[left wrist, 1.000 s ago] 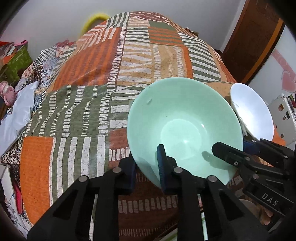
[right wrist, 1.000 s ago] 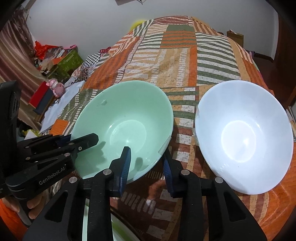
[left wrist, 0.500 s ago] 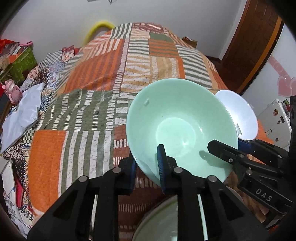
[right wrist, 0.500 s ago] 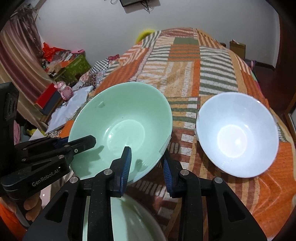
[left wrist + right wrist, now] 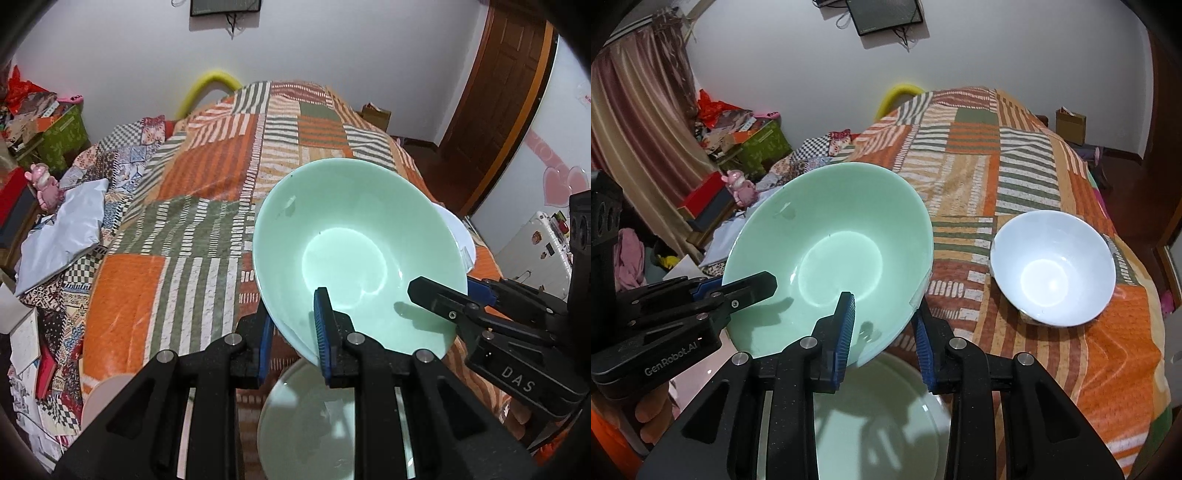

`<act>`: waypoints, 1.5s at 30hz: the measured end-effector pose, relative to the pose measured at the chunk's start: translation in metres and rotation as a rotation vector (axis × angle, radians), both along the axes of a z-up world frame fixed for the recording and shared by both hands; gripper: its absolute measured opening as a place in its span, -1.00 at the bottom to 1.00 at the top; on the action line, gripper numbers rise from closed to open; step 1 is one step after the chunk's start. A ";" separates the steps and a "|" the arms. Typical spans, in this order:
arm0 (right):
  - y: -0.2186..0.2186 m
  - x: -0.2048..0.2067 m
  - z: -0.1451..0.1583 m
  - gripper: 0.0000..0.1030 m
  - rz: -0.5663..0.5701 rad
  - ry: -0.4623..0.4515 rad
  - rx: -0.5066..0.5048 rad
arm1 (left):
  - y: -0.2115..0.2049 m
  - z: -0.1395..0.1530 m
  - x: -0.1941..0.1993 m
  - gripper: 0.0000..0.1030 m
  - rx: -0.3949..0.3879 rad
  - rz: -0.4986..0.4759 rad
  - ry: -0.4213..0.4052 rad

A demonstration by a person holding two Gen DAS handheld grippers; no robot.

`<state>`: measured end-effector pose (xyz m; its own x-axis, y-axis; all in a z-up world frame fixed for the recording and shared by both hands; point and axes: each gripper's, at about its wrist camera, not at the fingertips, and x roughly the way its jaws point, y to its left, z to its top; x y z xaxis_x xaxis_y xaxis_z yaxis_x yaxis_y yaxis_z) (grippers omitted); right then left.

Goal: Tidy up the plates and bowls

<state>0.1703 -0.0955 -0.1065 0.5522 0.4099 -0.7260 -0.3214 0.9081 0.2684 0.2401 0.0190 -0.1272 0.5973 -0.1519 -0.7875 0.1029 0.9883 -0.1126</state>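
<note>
the green bowl (image 5: 354, 243) hangs tilted above the bed (image 5: 207, 206), over a second green dish (image 5: 886, 424). left gripper (image 5: 291, 332) and right gripper (image 5: 882, 332) each pinch its rim. a white bowl (image 5: 1052, 266) sits on the bed, apart.

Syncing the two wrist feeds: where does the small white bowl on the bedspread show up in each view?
Left wrist: the small white bowl is right of centre, only a sliver of rim showing behind the large mint-green bowl.
Right wrist: the white bowl is in full view at right, resting on the orange striped patchwork bedspread.
Shared landmark: the yellow curved hoop at the bed's far end.
</note>
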 end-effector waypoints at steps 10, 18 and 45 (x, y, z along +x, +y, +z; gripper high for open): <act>0.016 -0.027 0.011 -0.45 0.036 -0.027 -0.005 | 0.016 0.017 -0.044 -0.60 -0.012 0.033 -0.033; 0.035 -0.049 0.016 -0.45 0.069 -0.043 -0.008 | 0.034 0.023 -0.080 -0.60 -0.022 0.069 -0.054; 0.126 -0.079 -0.008 -0.45 0.235 0.020 -0.003 | 0.127 0.000 -0.151 -0.60 -0.039 0.242 -0.015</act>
